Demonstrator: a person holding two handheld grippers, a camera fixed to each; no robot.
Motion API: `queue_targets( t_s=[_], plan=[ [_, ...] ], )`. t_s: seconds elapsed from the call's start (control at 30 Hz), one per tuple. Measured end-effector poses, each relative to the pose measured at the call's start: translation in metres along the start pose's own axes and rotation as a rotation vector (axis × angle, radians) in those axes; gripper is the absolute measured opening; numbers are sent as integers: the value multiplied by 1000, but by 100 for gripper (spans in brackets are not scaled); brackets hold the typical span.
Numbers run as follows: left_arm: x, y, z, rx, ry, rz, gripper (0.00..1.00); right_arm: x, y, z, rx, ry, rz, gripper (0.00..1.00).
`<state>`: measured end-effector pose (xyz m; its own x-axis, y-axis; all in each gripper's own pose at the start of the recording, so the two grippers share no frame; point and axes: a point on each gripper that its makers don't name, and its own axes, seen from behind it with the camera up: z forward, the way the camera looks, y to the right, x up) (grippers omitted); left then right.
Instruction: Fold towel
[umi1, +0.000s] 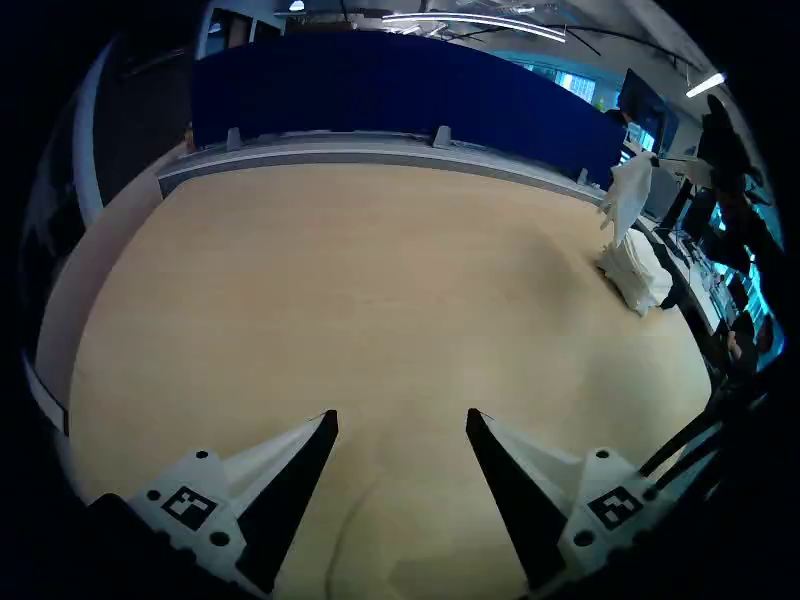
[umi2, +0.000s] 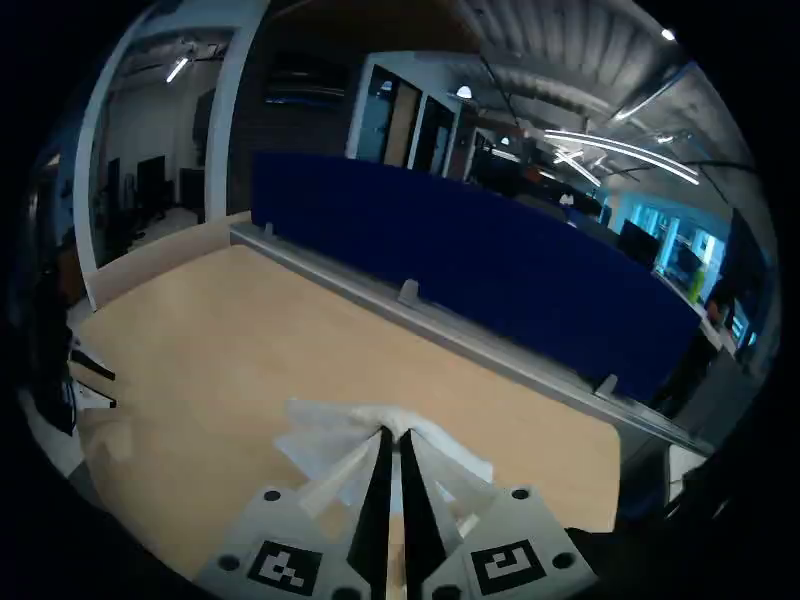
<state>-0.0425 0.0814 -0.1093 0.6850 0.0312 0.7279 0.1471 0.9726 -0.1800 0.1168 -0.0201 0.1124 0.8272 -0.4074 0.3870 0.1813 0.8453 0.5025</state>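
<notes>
The white towel (umi1: 637, 268) lies bunched at the far right of the wooden table (umi1: 380, 290), with one part (umi1: 630, 192) pulled up above the heap. My left gripper (umi1: 400, 415) hovers open over bare wood near the front edge, far from the cloth, with nothing between its fingers. In the right gripper view, my right gripper (umi2: 395, 435) is shut on a fold of the towel (umi2: 335, 425), which spreads out to both sides of the fingertips and hangs above the table (umi2: 250, 330).
A blue partition (umi1: 400, 90) with a grey rail (umi1: 380, 155) runs along the table's far edge. Dark monitors and office gear (umi1: 720, 190) crowd the space past the right end. The partition (umi2: 480, 260) also stands behind the table in the right gripper view.
</notes>
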Motion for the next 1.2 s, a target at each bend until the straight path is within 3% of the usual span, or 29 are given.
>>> queue_targets(
  t_s=[0.33,0.63,0.9,1.2],
  plan=[
    [1,1,2,12,-10,1,95,5,72,5,-74,-21,1,5],
    [6,2,6,24,-13,-2,96,0,118,9,-115,-59,-12,5],
    [8,5,9,25,-18,6,95,-15,132,7,-126,-85,5,5],
    [12,12,12,13,-22,25,95,-45,139,-13,-140,-117,30,5]
  ],
)
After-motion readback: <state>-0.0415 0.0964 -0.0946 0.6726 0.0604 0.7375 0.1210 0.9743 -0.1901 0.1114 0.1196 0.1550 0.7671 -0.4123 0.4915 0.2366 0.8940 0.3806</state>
